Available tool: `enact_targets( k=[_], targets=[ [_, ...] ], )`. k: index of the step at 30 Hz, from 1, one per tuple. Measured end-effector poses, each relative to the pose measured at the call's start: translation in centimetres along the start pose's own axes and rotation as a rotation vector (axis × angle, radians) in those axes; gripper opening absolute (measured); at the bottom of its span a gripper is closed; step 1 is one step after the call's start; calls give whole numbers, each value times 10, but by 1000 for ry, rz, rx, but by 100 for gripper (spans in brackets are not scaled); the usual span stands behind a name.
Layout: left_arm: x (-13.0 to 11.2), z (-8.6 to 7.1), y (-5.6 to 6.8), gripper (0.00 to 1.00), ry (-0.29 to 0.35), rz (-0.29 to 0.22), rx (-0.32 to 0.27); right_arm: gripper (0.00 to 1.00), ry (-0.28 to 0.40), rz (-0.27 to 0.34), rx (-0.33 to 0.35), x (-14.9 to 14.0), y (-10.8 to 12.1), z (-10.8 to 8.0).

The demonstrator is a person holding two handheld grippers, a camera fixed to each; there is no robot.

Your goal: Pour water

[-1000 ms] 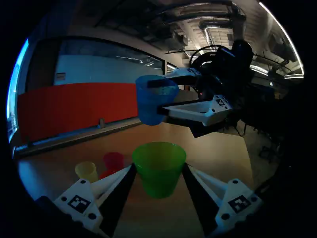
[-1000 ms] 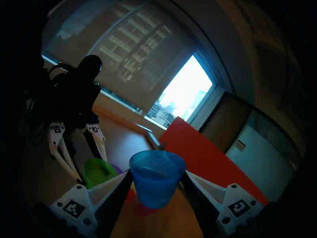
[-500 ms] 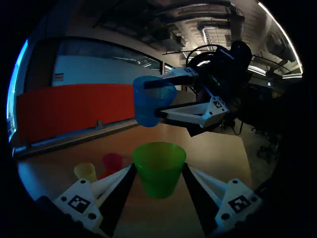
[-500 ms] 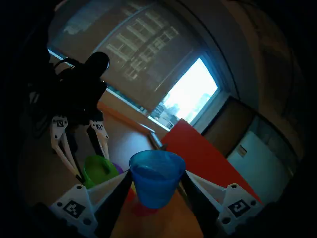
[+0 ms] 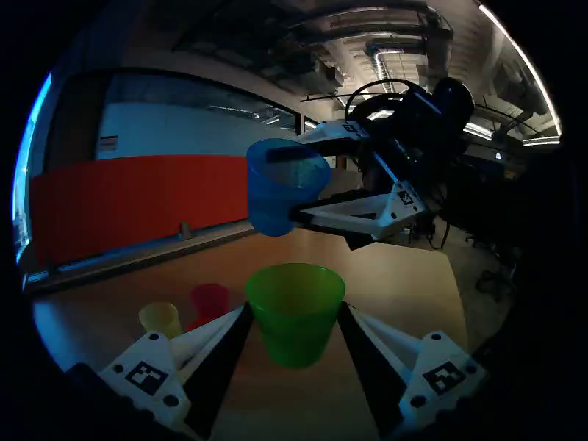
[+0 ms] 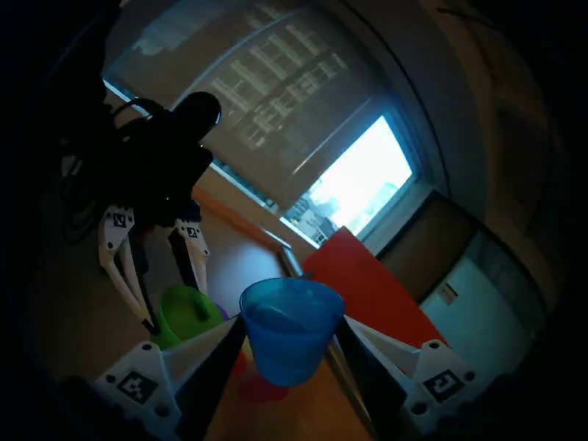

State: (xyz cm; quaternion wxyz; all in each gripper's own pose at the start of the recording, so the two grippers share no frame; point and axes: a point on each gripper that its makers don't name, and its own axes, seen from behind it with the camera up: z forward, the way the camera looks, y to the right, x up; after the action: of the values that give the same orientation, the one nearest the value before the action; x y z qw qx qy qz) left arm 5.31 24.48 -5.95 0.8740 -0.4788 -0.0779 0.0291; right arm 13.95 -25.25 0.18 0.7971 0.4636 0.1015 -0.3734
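In the left gripper view my left gripper (image 5: 295, 320) is shut on a green cup (image 5: 295, 312), held upright over the wooden table (image 5: 411, 283). Above and just behind it hangs a blue cup (image 5: 283, 184), tilted a little, with the right gripper (image 5: 309, 180) shut on it. In the right gripper view the blue cup (image 6: 291, 338) sits between my right gripper's (image 6: 291, 342) fingers with water in it. The green cup (image 6: 180, 314) lies lower left there, between the left gripper's (image 6: 173, 309) white fingers.
A small yellow cup (image 5: 160, 317) and a red cup (image 5: 211, 298) stand on the table to the left. A red wall panel (image 5: 140, 198) runs behind. A red cup (image 6: 257, 382) lies under the blue one. A bright window (image 6: 353, 184) is ahead.
The right gripper has tilted further with the blue cup, which stays above the green cup. The left gripper and green cup have held still.
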Motion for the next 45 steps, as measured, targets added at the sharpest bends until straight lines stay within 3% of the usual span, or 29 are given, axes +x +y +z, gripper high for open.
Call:
enact_targets(
  k=[26,45],
  targets=[
    [3,-4,-9,83,10,2,15,89,-8,-130,30,7,-3,12],
    [5,-2,-9,83,18,1,16,89,-27,-229,34,8,-4,19]
  ],
)
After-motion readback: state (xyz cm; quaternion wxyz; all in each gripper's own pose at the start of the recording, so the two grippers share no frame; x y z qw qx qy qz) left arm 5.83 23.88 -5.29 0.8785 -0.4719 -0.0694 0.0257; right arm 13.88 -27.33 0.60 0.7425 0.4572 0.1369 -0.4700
